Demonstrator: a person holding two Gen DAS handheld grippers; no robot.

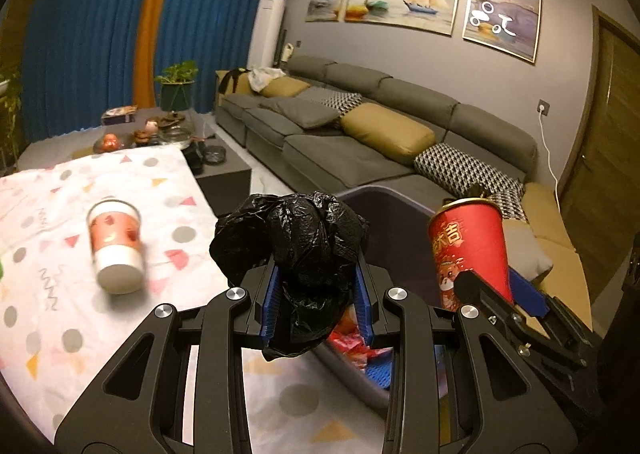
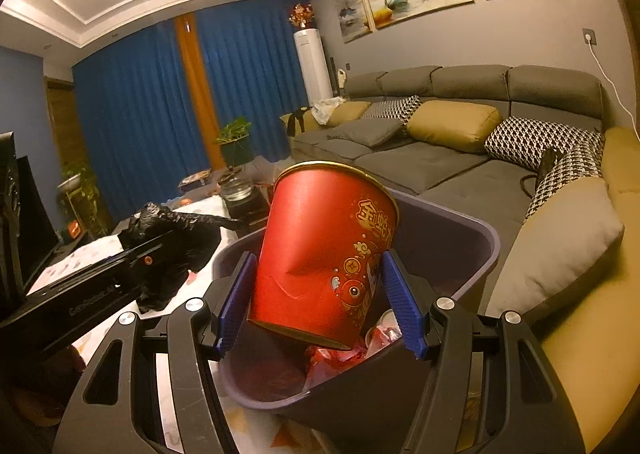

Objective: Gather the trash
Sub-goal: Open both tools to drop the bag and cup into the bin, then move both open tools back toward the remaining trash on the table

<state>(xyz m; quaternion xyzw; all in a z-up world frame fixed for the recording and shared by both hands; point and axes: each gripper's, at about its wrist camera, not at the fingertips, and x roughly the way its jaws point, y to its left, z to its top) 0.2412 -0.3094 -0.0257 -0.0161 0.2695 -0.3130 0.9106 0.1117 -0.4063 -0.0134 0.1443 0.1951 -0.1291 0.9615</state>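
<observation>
1. Left gripper (image 1: 316, 294) clamps a crumpled black bag (image 1: 298, 250).
2. Right gripper (image 2: 320, 304) clamps a dented red cup (image 2: 324, 254), tilted.
3. Bin (image 2: 460, 238) with red wrappers (image 2: 344, 354) lies just beneath both jaws.
4. Another cup (image 1: 116, 246) lies on the tablecloth (image 1: 60, 314), left.
5. Sofa (image 1: 360, 150) beyond.

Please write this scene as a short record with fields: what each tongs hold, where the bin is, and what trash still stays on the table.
left tongs: shut on crumpled black plastic bag
right tongs: shut on red paper cup, tilted, dented
bin: dark purple, under the cup, red wrappers inside
left on table: red and white cup, lying on the patterned cloth
</observation>
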